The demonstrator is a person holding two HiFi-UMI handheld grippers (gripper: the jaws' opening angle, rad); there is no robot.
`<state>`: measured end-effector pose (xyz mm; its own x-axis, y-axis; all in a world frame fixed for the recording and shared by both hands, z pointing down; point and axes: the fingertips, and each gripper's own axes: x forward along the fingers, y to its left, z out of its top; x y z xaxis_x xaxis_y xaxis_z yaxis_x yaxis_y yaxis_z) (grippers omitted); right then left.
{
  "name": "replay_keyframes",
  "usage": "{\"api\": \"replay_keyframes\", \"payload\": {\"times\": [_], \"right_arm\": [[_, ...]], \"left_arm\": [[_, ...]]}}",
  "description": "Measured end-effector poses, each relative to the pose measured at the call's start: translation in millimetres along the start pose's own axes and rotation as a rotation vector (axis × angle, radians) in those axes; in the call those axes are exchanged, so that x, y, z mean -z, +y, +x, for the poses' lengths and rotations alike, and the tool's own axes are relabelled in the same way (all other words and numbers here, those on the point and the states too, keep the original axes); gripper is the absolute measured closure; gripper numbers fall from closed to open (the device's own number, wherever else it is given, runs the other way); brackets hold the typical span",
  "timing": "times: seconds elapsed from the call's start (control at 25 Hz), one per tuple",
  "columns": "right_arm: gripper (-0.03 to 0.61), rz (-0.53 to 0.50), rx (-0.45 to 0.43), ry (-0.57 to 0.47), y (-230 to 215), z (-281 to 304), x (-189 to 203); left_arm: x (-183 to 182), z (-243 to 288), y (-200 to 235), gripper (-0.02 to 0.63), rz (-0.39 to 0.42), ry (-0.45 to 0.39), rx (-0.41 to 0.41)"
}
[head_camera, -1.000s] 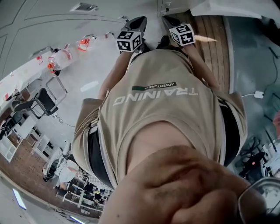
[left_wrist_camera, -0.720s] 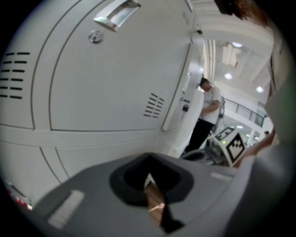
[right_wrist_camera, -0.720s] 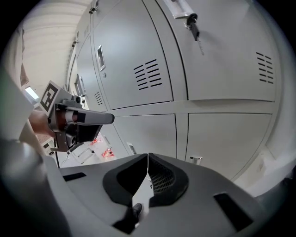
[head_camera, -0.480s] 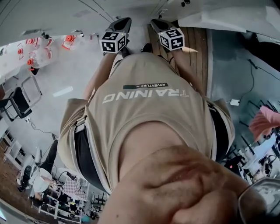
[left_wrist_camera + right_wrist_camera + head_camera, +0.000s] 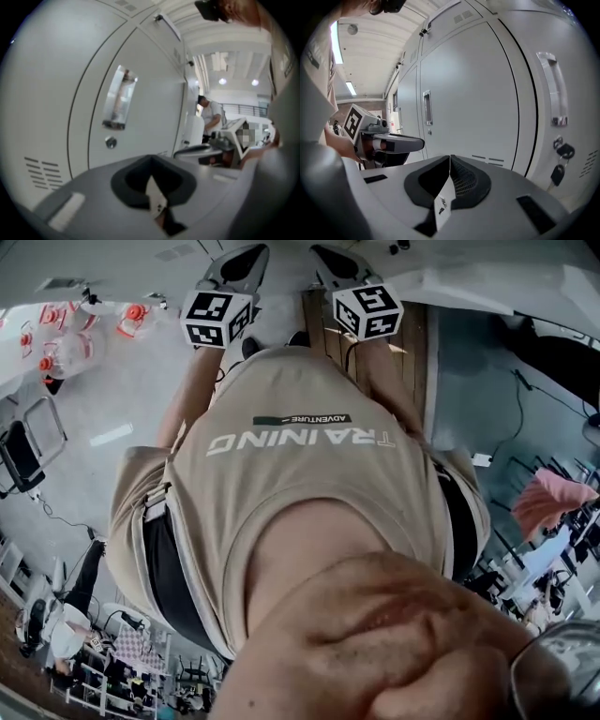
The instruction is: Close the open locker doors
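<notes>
Left gripper (image 5: 151,164) held near the locker doors (image 5: 140,93), jaws pressed together on nothing, right gripper (image 5: 450,161) held alongside before the same doors, jaws likewise together and empty, keys (image 5: 557,175) hung from one door's lock.

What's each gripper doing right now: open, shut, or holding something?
Grey left gripper: closed, fingers pressed together, holding nothing.
Grey right gripper: closed, fingers pressed together, holding nothing.
</notes>
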<state>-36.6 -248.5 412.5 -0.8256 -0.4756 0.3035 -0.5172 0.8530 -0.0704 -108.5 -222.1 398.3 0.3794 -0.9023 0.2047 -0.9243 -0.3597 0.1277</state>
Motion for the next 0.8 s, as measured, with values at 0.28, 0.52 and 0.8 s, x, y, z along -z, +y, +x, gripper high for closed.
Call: {"api": "replay_keyframes", "payload": {"times": [0.28,0.52,0.8], "right_arm": [[0.565,-0.014,0.063,-0.175,0,-21,-68],[0.565,-0.07,0.143,-0.277,-1,-40,-85],[0.565,-0.03,0.118,-0.241,8,-40,-65]], "left_arm": [[-68,-9,-9,0.614,0.062,-0.153,0.02],[-79,-16,-5,0.614,0.199,-0.203,-0.089],[-71,-21,-3,0.614,0.15,-0.206,-0.118]]}}
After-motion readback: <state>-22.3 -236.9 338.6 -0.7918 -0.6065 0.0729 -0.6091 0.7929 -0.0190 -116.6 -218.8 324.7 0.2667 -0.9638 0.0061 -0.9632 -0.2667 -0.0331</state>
